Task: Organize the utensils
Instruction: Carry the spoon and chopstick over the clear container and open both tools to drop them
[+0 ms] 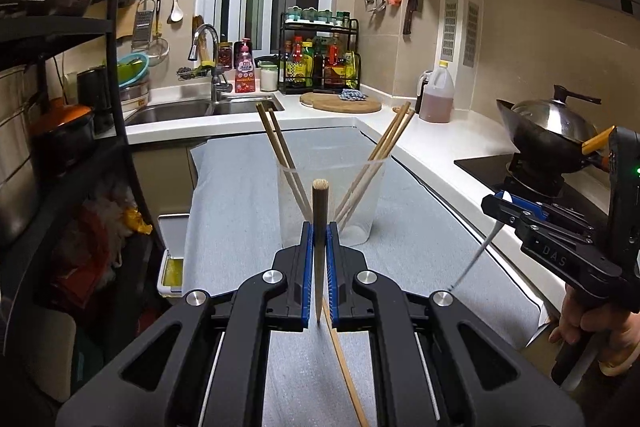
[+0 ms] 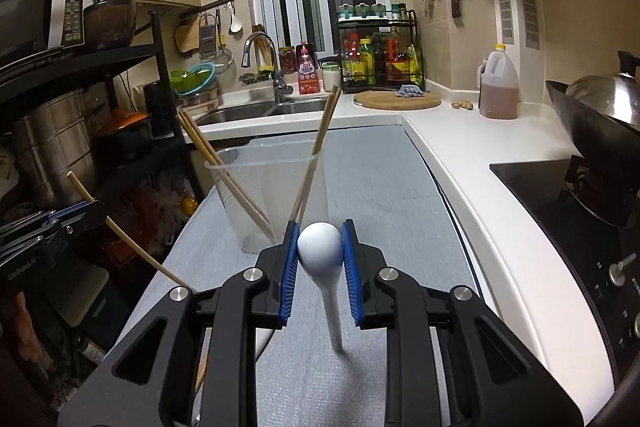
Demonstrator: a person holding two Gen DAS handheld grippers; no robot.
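A clear plastic cup (image 1: 360,203) stands on the grey mat (image 1: 240,195) with several wooden chopsticks (image 1: 280,151) leaning in it. My left gripper (image 1: 319,239) is shut on one wooden chopstick (image 1: 319,227), held nearly upright just in front of the cup. Another chopstick (image 1: 344,367) lies on the mat beneath it. In the right wrist view my right gripper (image 2: 320,247) is shut on a white spoon (image 2: 320,245) by its bowl, handle hanging down, to the right of the cup (image 2: 256,187). The left gripper (image 2: 52,227) with its chopstick (image 2: 120,235) shows at the left edge.
A sink (image 1: 180,111) and faucet (image 1: 208,55) lie beyond the mat. A spice rack (image 1: 320,63), a round wooden board (image 1: 340,103) and an oil jug (image 1: 436,95) stand on the white counter. A wok with lid (image 1: 552,131) sits on the stove at right. Black shelving (image 1: 60,67) is at left.
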